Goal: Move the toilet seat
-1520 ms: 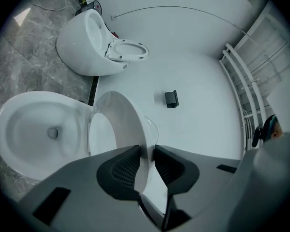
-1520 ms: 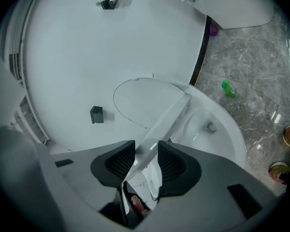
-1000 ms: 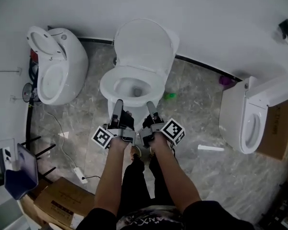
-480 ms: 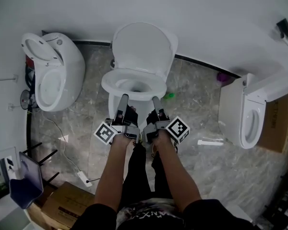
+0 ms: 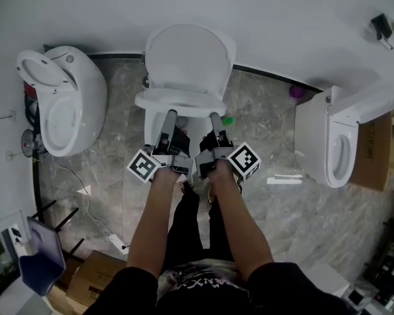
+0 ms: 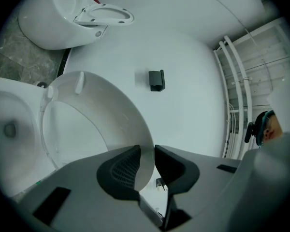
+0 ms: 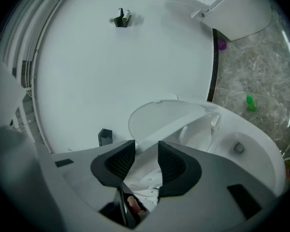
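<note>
The middle white toilet (image 5: 184, 126) has its lid (image 5: 187, 54) upright against the wall. Its seat (image 5: 180, 102) is lifted off the bowl and shows nearly edge-on in the head view. My left gripper (image 5: 167, 115) and right gripper (image 5: 214, 117) hold its front rim side by side. In the left gripper view the seat's rim (image 6: 96, 124) runs between the jaws of the left gripper (image 6: 147, 166), with the bowl (image 6: 9, 129) at left. In the right gripper view the seat (image 7: 183, 122) passes between the jaws of the right gripper (image 7: 146, 161), above the bowl (image 7: 251, 149).
Another toilet (image 5: 59, 100) stands to the left and a third (image 5: 335, 143) to the right. On the marble floor lie a green thing (image 5: 228, 120), a purple thing (image 5: 295, 92), a white tube (image 5: 285, 179), a power strip (image 5: 118, 241) and a cardboard box (image 5: 95, 281).
The seat has swung up from the bowl's rim to a raised tilt. Both grippers have risen and moved toward the wall with it.
</note>
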The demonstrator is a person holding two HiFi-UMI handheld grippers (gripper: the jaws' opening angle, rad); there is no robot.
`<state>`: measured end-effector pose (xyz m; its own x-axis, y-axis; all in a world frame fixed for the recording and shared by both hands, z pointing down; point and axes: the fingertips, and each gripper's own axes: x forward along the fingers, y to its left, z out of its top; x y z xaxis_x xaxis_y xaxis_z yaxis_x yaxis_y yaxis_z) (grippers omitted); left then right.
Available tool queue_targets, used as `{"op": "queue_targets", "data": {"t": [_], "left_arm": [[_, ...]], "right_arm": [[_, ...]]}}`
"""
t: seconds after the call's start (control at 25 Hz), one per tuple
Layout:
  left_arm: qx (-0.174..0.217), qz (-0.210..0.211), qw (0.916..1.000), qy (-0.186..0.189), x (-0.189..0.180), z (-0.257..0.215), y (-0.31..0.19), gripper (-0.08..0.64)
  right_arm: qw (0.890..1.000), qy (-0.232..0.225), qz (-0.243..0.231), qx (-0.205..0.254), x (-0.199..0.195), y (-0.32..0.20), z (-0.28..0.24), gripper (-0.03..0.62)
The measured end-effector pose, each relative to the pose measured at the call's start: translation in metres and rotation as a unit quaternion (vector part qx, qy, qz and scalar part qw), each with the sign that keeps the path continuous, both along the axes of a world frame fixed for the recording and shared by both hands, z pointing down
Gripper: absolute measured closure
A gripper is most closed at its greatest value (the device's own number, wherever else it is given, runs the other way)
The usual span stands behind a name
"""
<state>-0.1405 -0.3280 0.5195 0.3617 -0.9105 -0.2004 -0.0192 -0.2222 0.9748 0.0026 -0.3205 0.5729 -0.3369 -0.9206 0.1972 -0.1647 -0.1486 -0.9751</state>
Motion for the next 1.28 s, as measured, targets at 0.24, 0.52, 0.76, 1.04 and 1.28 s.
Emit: {"op": "queue_targets", "data": {"t": [0.24,0.52,0.76,1.04,1.28], "left_arm": [[0.002,0.004,1.0000,0.005,0.004,-0.003,-0.020,0.448],[0.007,-0.002,1.0000,0.007,0.007,-0.009,-0.040,0.447],[0.011,-0.007,0.9999,0.003,0.010,-0.011,-0.055,0.446],[0.019,-0.006,0.9998,0.006,0.012,-0.015,-0.077,0.448],[0.019,-0.004,0.9998,0.003,0.014,-0.007,-0.126,0.451]], "right_arm": [[1.000,-0.001,0.009,0.009,0.003,-0.018,-0.005,0.451],[1.000,0.000,0.002,0.013,0.006,-0.035,-0.010,0.451],[1.000,-0.001,0.001,0.014,0.009,-0.048,-0.013,0.451],[1.000,0.001,0.001,0.023,0.010,-0.068,-0.016,0.451],[1.000,0.005,0.000,0.018,0.012,-0.114,-0.006,0.451]]}}
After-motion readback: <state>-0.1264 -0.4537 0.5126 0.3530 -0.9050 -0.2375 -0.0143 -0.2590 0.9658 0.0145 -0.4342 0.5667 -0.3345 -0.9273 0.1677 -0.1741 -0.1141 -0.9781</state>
